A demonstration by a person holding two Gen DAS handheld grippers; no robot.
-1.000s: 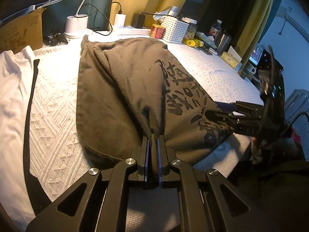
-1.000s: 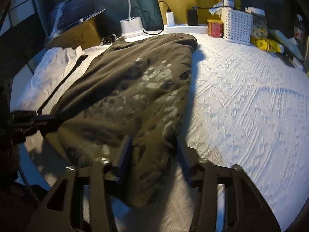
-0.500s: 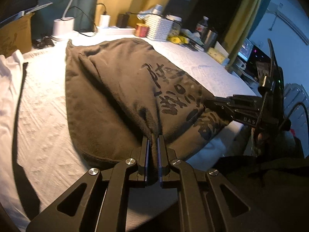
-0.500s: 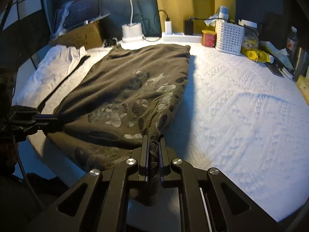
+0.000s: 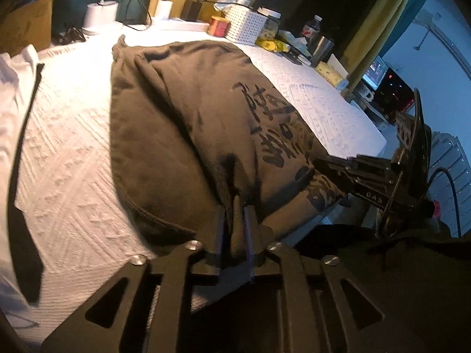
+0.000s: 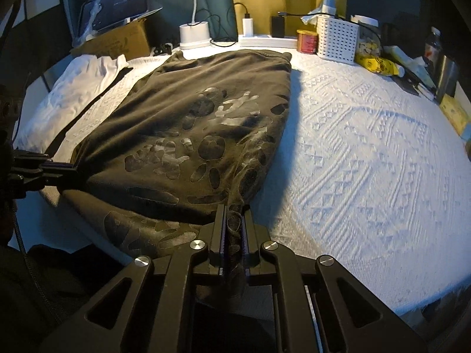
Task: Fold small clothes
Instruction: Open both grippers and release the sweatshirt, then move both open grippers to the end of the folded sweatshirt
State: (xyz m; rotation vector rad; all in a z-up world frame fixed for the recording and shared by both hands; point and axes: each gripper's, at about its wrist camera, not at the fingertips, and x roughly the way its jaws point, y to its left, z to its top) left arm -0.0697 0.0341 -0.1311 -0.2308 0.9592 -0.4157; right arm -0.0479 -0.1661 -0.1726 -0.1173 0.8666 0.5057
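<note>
Two grippers work the near hem of the brown shirt, spread on the white bedcover. Right gripper clamps its corner, likely to lift for a fold; left gripper is opening, cloth between its jaws.

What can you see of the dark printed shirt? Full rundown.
The dark shirt is olive-brown knit with glossy black printed characters. It lies lengthwise on the white textured cover, folded over along its right side, near hem hanging off the edge. The right tool is shut on the near right corner; the left tool is opening, cloth still between its jaws.
</note>
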